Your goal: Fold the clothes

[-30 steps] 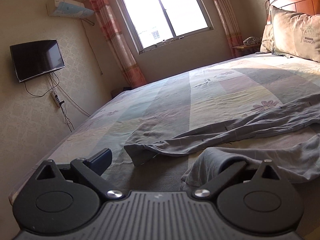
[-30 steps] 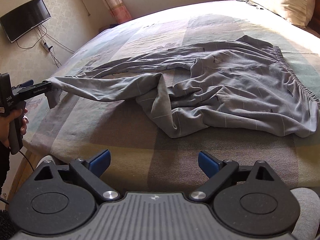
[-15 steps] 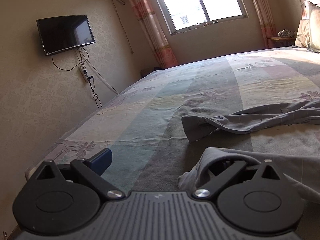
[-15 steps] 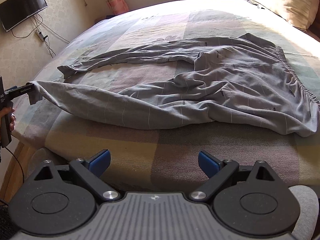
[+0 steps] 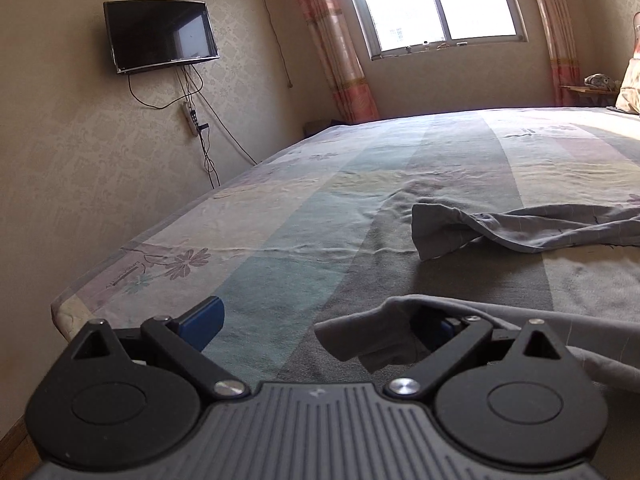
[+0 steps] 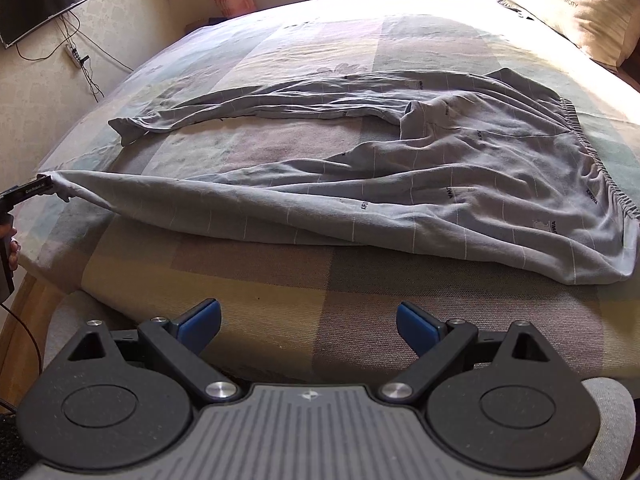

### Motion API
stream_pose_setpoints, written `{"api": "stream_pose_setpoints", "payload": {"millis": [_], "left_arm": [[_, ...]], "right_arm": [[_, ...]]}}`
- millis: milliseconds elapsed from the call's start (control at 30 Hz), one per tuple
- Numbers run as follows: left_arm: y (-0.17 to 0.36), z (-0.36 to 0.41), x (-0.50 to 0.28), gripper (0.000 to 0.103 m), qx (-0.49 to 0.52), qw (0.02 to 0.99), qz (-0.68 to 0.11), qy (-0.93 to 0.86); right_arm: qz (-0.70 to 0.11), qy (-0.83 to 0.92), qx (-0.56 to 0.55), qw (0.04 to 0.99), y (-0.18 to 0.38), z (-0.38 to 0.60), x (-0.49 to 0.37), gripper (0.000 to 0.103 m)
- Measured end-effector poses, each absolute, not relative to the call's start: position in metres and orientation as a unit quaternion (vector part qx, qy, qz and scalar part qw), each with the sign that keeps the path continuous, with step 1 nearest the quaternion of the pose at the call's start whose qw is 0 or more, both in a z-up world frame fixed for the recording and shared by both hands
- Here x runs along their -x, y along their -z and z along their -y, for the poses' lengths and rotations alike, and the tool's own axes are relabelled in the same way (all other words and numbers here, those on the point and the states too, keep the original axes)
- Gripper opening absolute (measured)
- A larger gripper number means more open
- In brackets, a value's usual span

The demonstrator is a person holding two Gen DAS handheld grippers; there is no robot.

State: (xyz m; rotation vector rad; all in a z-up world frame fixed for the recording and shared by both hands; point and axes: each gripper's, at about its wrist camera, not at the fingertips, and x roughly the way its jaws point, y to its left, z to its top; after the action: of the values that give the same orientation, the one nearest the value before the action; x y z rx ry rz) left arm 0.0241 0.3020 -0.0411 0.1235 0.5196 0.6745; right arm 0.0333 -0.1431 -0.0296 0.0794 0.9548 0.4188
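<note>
Right wrist view: one pair of grey trousers (image 6: 460, 184) lies on one bed (image 6: 280, 288) covered by a striped, flower-printed sheet. Two legs run leftward from one elastic waistband (image 6: 600, 168) at the right, so the garment's long axis lies across the bed, waist toward the single pillow (image 6: 580, 4) and cuffs toward the wall bearing one television (image 6: 40, 4). The far leg lies slack on the sheet, its cuff (image 6: 128, 128) free. The near leg is drawn taut to the bed's left edge, where its cuff meets the left gripper (image 6: 38, 188), held in a hand (image 6: 10, 240). The right gripper (image 6: 308, 322) hovers at the near edge of the bed, its two blue-padded fingers spread wide apart with nothing between them.

Left wrist view: the left gripper's fingers stand apart; the near-leg cuff (image 5: 384, 332) drapes over and hides the right-side finger, while the left-side pad (image 5: 202, 320) is bare. Whether any cloth is pinched cannot be told. One window (image 5: 436, 0) with two curtains lights the room.
</note>
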Motion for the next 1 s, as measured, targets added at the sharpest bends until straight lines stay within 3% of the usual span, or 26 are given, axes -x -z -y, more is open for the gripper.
{"api": "stream_pose_setpoints", "payload": {"millis": [467,1000], "left_arm": [[0.071,-0.33,-0.027,0.101,-0.063,0.896,-0.308,-0.314],[0.081,-0.323,-0.012,0.101,-0.187,0.863,-0.42,-0.21]], "right_arm": [[-0.469,-0.182,-0.052,0.863,0.037,0.146,-0.045,0.097],[-0.419,0.001,-0.178,0.891,0.047,0.31,-0.068,0.095]]}}
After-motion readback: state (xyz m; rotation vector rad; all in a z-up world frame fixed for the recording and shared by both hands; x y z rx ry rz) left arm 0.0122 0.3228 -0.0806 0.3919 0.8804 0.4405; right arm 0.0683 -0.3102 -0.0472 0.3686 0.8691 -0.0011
